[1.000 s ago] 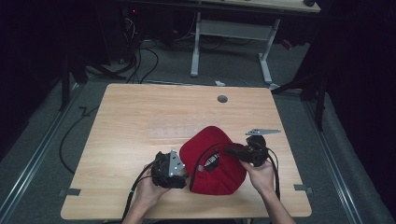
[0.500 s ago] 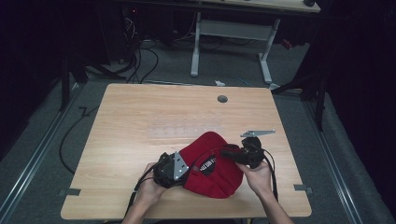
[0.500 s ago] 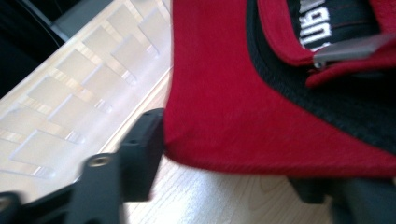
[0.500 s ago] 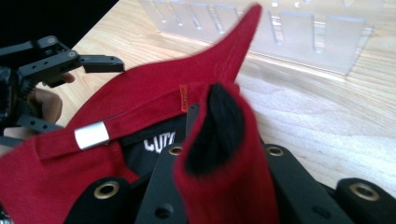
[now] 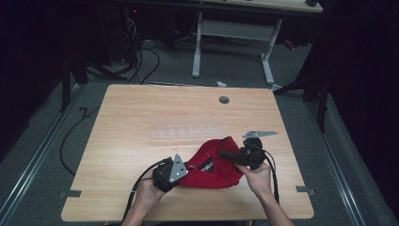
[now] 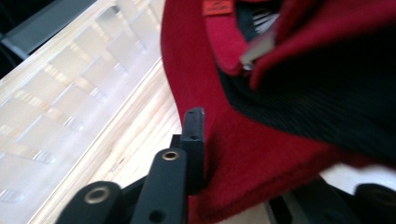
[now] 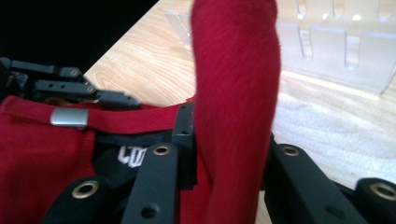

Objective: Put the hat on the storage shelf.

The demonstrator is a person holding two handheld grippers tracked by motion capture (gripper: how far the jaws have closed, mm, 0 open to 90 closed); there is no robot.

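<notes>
A red cap (image 5: 211, 167) with a black lining lies near the table's front edge, between my two grippers. My left gripper (image 5: 186, 172) comes in from the left, and its jaws have just been closing on the cap's red fabric (image 6: 261, 154), which fills the gap between them. My right gripper (image 5: 224, 153) is at the cap's right end. Its jaws have just been opening, and the red brim (image 7: 233, 93) still stands upright between them. The strap's metal buckle (image 7: 69, 116) lies to the left of the brim.
A clear plastic slotted rack (image 5: 186, 133) lies flat on the wooden table (image 5: 141, 117), just beyond the cap. A grey cable hole (image 5: 224, 100) sits near the far edge. Another desk's white legs (image 5: 230, 47) and floor cables stand beyond.
The cap has gone from a dome shape to a flatter, folded one. My left gripper moved in against its left side and closed on it. The right hand stayed put.
</notes>
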